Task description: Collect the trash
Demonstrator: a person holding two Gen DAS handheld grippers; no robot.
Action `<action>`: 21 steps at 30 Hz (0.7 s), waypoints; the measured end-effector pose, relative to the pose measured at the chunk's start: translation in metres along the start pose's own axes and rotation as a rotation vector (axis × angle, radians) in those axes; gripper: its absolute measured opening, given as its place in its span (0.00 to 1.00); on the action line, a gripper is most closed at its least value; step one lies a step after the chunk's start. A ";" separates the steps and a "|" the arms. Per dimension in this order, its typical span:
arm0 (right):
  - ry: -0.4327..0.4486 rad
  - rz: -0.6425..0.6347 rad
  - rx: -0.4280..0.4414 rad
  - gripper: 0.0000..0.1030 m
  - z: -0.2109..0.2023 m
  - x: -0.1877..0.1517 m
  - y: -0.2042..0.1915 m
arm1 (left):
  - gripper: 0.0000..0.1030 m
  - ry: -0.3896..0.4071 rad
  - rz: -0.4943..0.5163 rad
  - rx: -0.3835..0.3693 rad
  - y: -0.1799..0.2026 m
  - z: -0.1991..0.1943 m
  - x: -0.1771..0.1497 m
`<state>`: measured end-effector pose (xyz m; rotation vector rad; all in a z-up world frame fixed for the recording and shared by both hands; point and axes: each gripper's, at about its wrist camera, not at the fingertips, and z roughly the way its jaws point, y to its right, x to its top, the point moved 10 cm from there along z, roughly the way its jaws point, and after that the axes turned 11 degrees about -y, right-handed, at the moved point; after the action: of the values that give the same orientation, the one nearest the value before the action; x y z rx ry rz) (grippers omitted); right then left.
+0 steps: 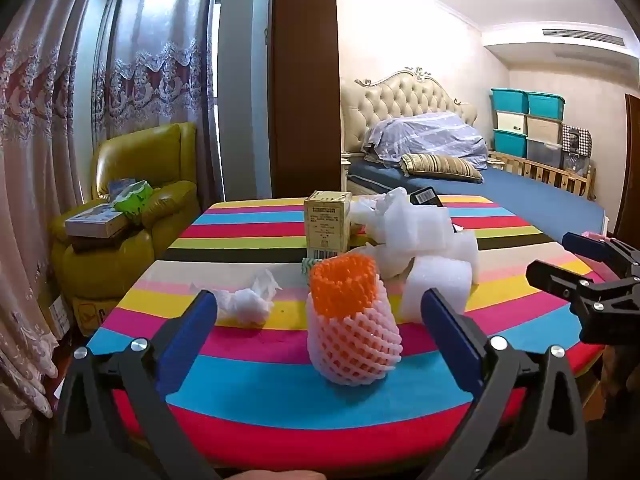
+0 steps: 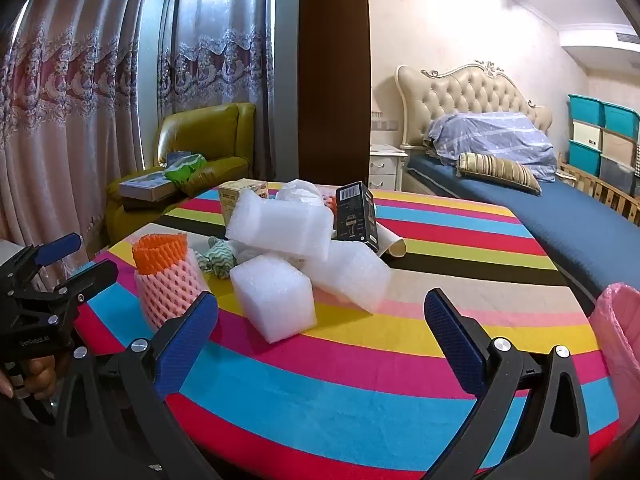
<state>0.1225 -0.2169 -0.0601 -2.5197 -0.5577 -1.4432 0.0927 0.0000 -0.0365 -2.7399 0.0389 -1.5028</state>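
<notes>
On the striped counter (image 1: 240, 392) all the trash is uncollected, the foam fruit nets (image 1: 352, 328) just ahead of your spread left claw (image 1: 320, 320), your right claw (image 2: 320, 328) spread and empty too.

Both wrist views look low across the striped table (image 1: 248, 396) toward the bed (image 2: 560, 216), sharing the foam pile (image 1: 424, 240).
</notes>
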 end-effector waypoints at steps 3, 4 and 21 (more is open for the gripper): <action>0.000 -0.001 0.002 0.94 -0.001 -0.001 0.000 | 0.96 -0.003 0.003 0.000 0.000 0.000 0.000; -0.002 -0.002 0.003 0.94 -0.002 -0.001 0.000 | 0.96 -0.005 0.005 0.000 0.000 0.000 0.000; -0.014 -0.008 0.006 0.94 -0.007 -0.001 -0.002 | 0.96 -0.005 0.007 0.000 0.004 0.001 0.000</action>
<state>0.1154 -0.2179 -0.0578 -2.5283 -0.5747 -1.4255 0.0935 -0.0040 -0.0369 -2.7400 0.0484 -1.4943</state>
